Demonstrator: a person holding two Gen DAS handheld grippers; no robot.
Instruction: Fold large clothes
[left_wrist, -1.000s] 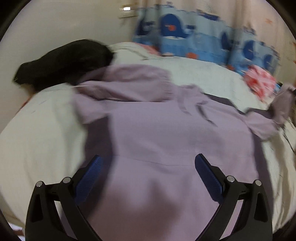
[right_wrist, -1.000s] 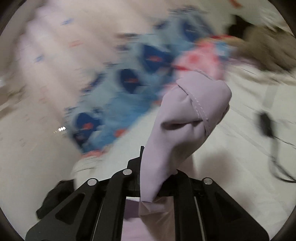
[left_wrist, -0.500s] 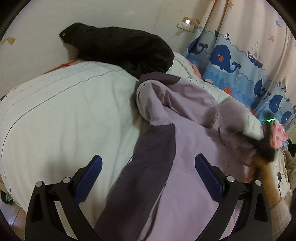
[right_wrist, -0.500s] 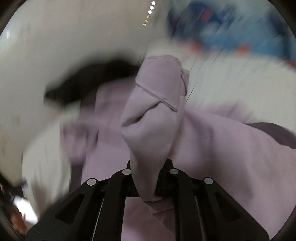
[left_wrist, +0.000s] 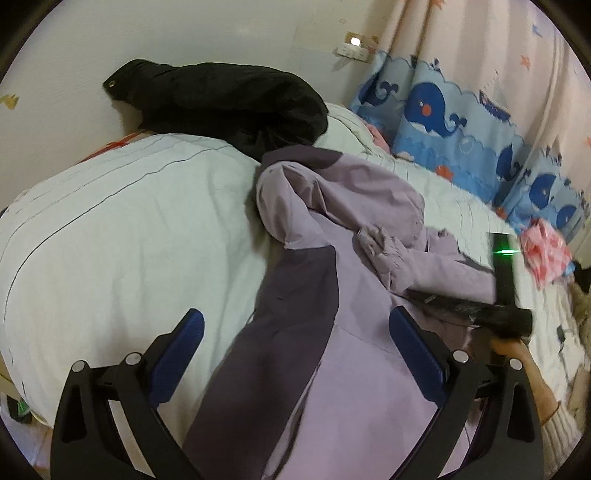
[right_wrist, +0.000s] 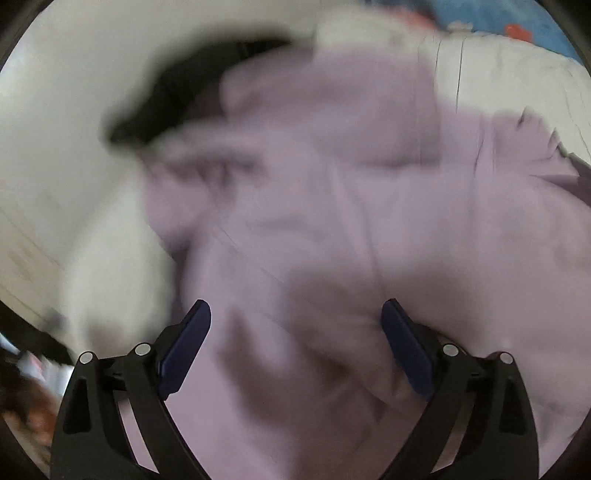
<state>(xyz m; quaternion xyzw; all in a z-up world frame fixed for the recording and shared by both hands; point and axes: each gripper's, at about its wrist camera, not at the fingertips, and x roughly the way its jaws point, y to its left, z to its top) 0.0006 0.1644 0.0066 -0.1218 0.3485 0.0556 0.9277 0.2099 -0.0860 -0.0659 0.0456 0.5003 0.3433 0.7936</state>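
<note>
A lilac jacket (left_wrist: 369, 369) with dark purple panels lies spread on the white bed (left_wrist: 110, 229). One sleeve (left_wrist: 406, 258) lies crumpled across its chest below the hood (left_wrist: 351, 184). My left gripper (left_wrist: 295, 314) hovers open over the jacket's left side, with nothing between its blue pads. My right gripper (right_wrist: 295, 306) is over the jacket (right_wrist: 351, 203), which is blurred in that view. Its jaws are opening and stand wide, and no cloth is pinched between them. A hand (left_wrist: 517, 350) holds that gripper at the jacket's right side.
A black garment (left_wrist: 229, 103) lies at the head of the bed against the wall. A blue whale curtain (left_wrist: 461, 122) hangs along the far side. Pink cloth (left_wrist: 546, 251) and a dark cable (left_wrist: 561, 332) lie at the right edge.
The right gripper carried the lilac sleeve over the jacket, then let it go; its jaws went from shut to wide. The left gripper swung left across the jacket and stayed open.
</note>
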